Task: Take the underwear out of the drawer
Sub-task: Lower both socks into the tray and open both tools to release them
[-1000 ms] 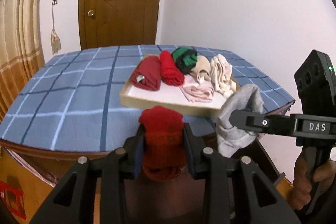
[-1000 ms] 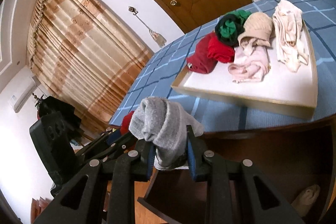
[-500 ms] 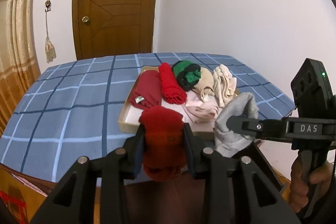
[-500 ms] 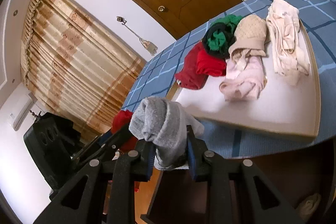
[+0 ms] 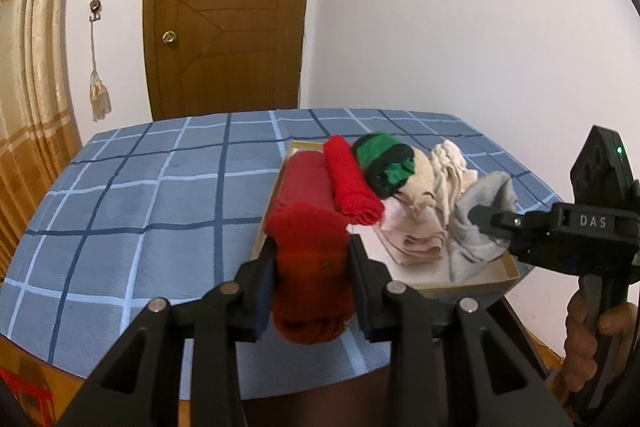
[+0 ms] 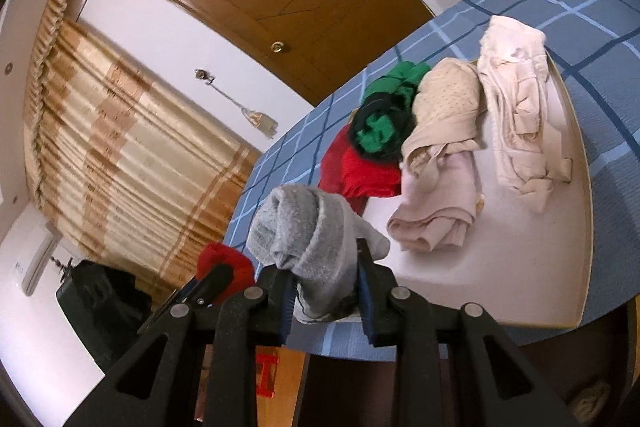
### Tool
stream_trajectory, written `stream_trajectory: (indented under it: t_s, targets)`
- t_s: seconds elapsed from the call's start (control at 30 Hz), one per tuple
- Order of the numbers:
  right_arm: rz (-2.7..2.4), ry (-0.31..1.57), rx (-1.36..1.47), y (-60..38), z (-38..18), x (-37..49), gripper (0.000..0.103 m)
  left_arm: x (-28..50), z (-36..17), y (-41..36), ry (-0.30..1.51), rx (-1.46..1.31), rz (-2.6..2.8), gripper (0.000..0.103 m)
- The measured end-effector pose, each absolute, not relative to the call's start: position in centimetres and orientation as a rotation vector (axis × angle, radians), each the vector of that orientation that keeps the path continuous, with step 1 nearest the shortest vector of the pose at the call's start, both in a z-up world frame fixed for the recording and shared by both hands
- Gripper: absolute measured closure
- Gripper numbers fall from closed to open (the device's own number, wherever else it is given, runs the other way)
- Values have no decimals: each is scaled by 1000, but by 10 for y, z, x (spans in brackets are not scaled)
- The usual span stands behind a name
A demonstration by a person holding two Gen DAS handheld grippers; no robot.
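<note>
My left gripper (image 5: 312, 283) is shut on a rolled dark red underwear (image 5: 310, 267), held above the near edge of the blue checked cloth. To its right, my right gripper (image 6: 324, 287) is shut on a rolled grey underwear (image 6: 312, 231); in the left wrist view that grey roll (image 5: 476, 227) hangs over the shallow tray's (image 5: 472, 283) near right corner. In the tray lie a dark red piece (image 5: 308, 179), a bright red roll (image 5: 352, 183), a green and black piece (image 5: 384, 163), a beige piece (image 6: 444, 107), a pink folded piece (image 6: 440, 203) and a cream piece (image 6: 516, 99).
The tray (image 6: 520, 267) rests on a table with a blue checked cloth (image 5: 152, 195). Behind it are a brown door (image 5: 228, 11), a white wall and a striped curtain (image 6: 120, 155). A person's hand (image 5: 592, 343) holds the right gripper's handle.
Both grippers have moved forward and a little up toward the tray, each keeping its roll. The tabletop now fills more of both views, and the right view has rolled.
</note>
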State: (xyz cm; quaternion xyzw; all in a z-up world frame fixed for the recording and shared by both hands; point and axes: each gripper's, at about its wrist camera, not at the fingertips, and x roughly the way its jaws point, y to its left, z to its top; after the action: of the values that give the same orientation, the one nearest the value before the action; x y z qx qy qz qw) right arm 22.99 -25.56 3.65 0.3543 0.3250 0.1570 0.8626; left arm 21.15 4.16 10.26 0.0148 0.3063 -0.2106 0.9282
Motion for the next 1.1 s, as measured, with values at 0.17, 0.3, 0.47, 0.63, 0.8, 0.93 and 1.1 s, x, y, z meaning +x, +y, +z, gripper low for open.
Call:
stream_trajectory:
  t_s: [0.17, 0.3, 0.47, 0.63, 0.8, 0.93, 1.1]
  targets:
    - [320, 694, 770, -253, 32, 246, 73, 228, 104, 43, 623, 29, -426, 71]
    - [312, 704, 813, -249, 25, 259, 73, 242, 97, 42, 643, 41, -416, 71]
    - [312, 757, 827, -239, 7, 273, 73, 254, 83, 39, 685, 41, -425, 71]
    - [308, 779, 858, -232, -3, 291, 73, 266, 77, 25, 695, 67, -450, 71]
    - [290, 806, 897, -229, -16, 303, 73, 282, 64, 11, 743, 107, -454, 71]
    - [289, 828, 898, -223, -24, 311, 73, 287, 57, 7, 770, 118, -454, 71]
    - [269, 834, 869, -213, -25, 319, 73, 292, 53, 5, 788, 116, -447, 71]
